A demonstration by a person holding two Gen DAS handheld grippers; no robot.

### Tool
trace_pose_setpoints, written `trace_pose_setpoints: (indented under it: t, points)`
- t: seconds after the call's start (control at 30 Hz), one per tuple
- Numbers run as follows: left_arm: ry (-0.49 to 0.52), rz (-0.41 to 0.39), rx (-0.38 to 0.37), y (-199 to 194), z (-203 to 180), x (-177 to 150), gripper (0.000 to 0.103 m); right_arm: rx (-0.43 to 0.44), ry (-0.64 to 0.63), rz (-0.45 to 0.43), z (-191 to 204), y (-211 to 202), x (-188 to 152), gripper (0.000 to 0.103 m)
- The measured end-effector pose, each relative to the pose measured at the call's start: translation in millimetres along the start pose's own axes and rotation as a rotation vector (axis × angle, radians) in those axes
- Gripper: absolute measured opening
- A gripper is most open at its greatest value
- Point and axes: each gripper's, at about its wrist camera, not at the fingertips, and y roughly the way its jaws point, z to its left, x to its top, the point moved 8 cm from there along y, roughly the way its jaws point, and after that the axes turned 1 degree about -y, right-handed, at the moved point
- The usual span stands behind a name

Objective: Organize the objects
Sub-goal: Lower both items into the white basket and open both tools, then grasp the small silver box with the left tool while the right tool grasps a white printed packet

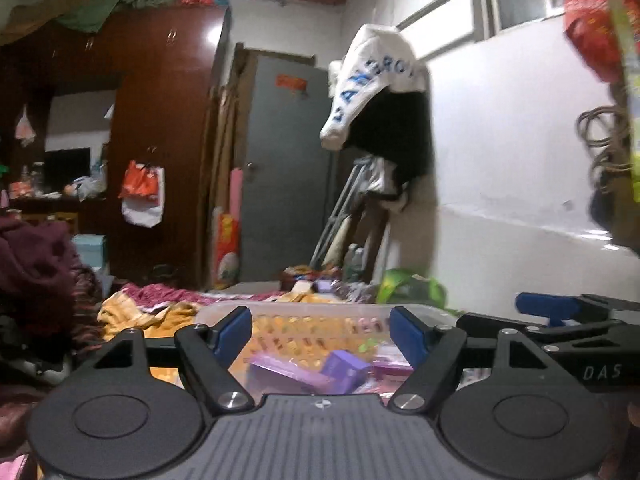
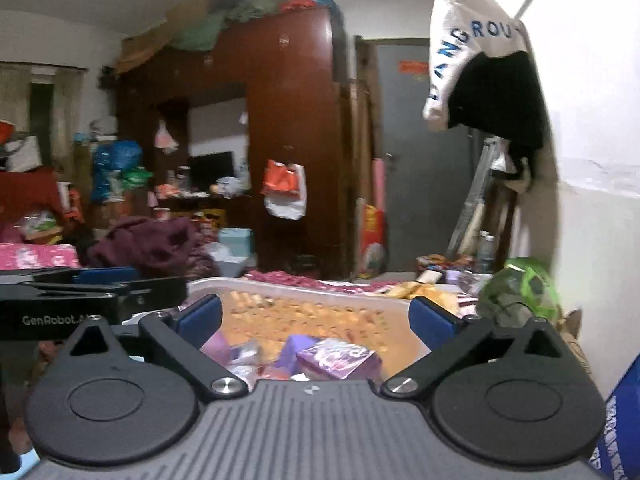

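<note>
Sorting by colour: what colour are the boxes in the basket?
Purple boxes, clearest in the right wrist view.

- there's a clear plastic basket (image 1: 320, 309) with a slotted wall, sitting on the bed. You can see the orange-yellow bedding straight through its sides
- inside it is a heap of small purple boxes (image 1: 296, 372), lying tilted every which way, some touching each other
- from the right wrist view one purple box (image 2: 340, 360) lies nearest, tipped on an angle with its printed top facing up; the lettering is too blurry to read
- a few pinkish packets (image 1: 390, 362) are mixed in beside the boxes, hard to say what they are
</note>
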Motion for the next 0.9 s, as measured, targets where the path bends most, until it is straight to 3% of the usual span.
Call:
trace_pose_setpoints:
  t: [0.17,0.27,0.37,0.53,0.67,0.9]
  points:
    - [0.042,0.009,-0.013,-25.0,-9.9,-7.4,0.08,0.042,0.017,0.01,3.8,-30.5,-9.4,0.103]
    - [0.055,0.062,-0.028,-43.5,-12.8,-33.5,0.084,0.039,0.015,0.077,7.5,-44.0,-36.6,0.103]
    - [0.062,0.153,-0.038,-44.8,-10.9,-67.3,0.084,0.09,0.045,0.154,10.9,-51.9,-79.5,0.103]
    - [0.054,0.239,-0.031,-30.2,-8.0,-103.0,0.084,0.127,0.072,0.31,18.8,-35.1,-123.3,0.103]
    - [0.042,0.281,-0.041,-26.8,-9.8,-121.6,0.084,0.148,0.074,0.328,24.7,-26.6,-133.0,0.103]
    - [-0.018,0.274,-0.024,-29.5,2.2,-132.5,0.084,0.19,0.068,0.396,44.8,-13.2,-153.2,0.103]
